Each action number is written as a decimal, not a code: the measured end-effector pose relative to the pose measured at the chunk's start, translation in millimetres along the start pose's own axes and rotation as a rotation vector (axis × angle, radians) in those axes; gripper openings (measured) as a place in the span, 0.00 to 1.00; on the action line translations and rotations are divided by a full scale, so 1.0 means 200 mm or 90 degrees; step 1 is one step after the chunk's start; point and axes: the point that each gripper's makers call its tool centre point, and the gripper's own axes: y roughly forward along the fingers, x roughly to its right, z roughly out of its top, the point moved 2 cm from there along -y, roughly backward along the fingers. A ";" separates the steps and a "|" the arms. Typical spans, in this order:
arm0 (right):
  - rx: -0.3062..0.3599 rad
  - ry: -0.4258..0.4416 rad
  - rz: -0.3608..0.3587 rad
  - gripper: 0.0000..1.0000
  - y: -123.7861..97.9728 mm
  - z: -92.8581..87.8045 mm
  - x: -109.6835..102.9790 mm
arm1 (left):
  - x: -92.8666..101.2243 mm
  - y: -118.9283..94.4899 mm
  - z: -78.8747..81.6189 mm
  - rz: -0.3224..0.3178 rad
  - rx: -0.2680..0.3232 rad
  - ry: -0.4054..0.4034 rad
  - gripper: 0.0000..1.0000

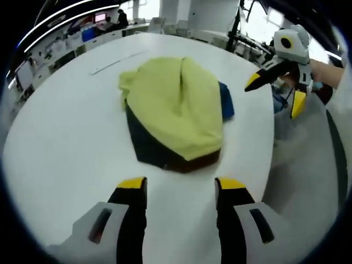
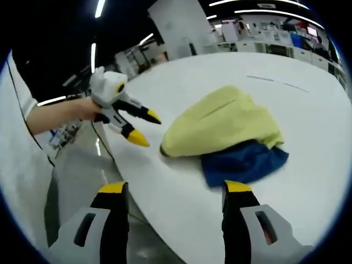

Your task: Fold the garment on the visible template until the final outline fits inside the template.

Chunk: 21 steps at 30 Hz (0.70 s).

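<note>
A broad white round-edged table (image 1: 60,137) takes up most of the room in front of me, its smooth top bare apart from a faint pale line (image 1: 118,62) marked toward the far edge. Behind it run rows of office desks with monitors (image 1: 88,33) under long ceiling light strips.

On the table, closer to the near edge than to the far one, lies the yellow-green cloth garment (image 1: 179,107), bunched into a rough mound with a fold running down its middle. A dark blue fabric piece (image 2: 242,160) lies under it and sticks out along one side, touching the tabletop. In the left gripper view a dark shape (image 1: 159,154) also shows beneath the garment's near end; I cannot tell whether it is cloth or a template.

The left gripper (image 1: 180,186), black with yellow tips, hovers just short of the garment's near end, jaws spread wide with nothing between them. The right gripper (image 2: 175,190) hangs over the table's edge beside the blue piece, jaws likewise spread wide and holding nothing. A person's bare forearm (image 2: 52,116) reaches in behind the left gripper.
</note>
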 end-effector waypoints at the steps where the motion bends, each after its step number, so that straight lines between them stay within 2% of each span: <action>1: 0.000 0.000 0.000 0.68 0.00 0.00 0.00 | 0.00 0.00 0.00 0.000 0.001 0.002 0.45; 13: -0.007 0.002 0.007 0.67 0.02 -0.01 -0.01 | -0.01 0.04 0.02 0.003 0.016 0.022 0.41; 15: -0.010 0.003 0.008 0.67 0.03 -0.02 -0.01 | -0.02 0.05 0.02 0.015 0.011 0.054 0.41; 21: -0.012 0.005 0.010 0.66 0.03 -0.02 0.00 | -0.03 0.08 0.03 0.016 0.014 0.071 0.39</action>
